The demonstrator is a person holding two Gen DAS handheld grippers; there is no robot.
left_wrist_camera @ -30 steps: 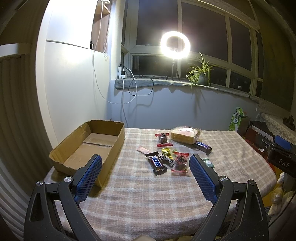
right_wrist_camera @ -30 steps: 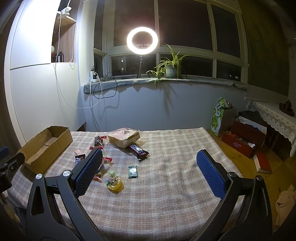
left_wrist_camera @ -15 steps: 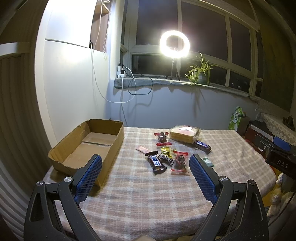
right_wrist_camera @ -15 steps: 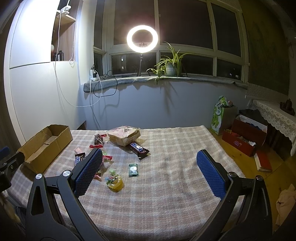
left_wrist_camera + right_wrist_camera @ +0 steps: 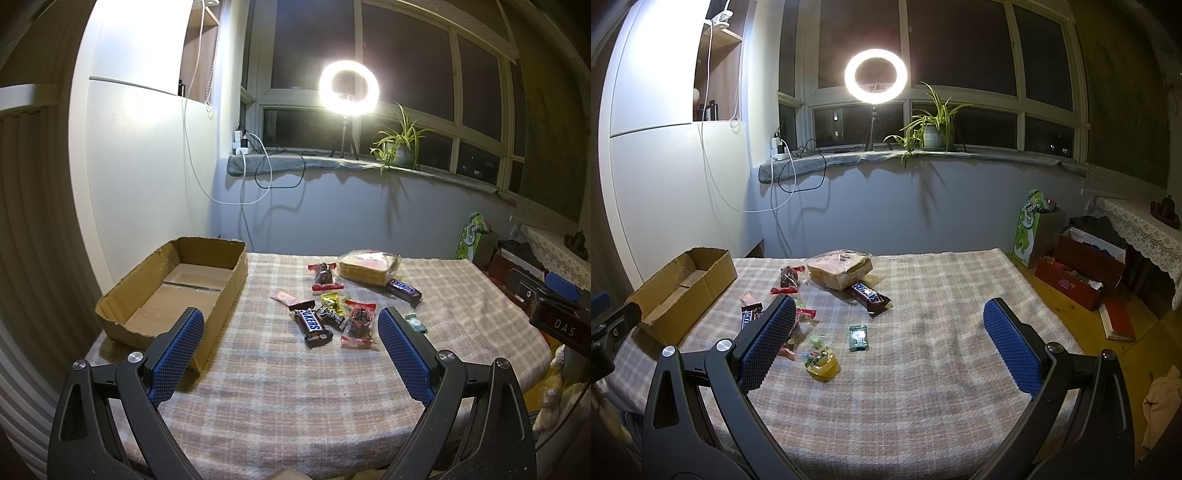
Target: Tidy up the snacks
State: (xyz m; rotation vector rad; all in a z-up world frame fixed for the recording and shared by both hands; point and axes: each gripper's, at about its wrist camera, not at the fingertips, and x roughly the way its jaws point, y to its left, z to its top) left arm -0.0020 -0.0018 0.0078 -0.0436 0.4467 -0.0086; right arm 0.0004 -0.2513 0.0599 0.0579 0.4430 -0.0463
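Several snacks lie mid-table on a checked cloth: a Snickers bar (image 5: 312, 326), a second Snickers (image 5: 403, 291) by a bagged bread slice (image 5: 368, 266), red-wrapped sweets (image 5: 359, 321), a small green packet (image 5: 858, 336) and a yellow jelly cup (image 5: 820, 363). An empty cardboard box (image 5: 177, 291) sits at the table's left; it also shows in the right wrist view (image 5: 683, 286). My left gripper (image 5: 291, 350) is open and empty, held above the near table edge, short of the snacks. My right gripper (image 5: 888, 343) is open and empty over the table's right half.
The table (image 5: 942, 387) ends close in front and to the right. On the floor to the right stand a green bag (image 5: 1030, 232) and a red box (image 5: 1078, 273). A ring light (image 5: 875, 75) and a plant (image 5: 932, 129) stand on the windowsill behind.
Both grippers have drifted slightly, so the snacks sit a touch higher in view. Nothing on the table has moved; both stay open.
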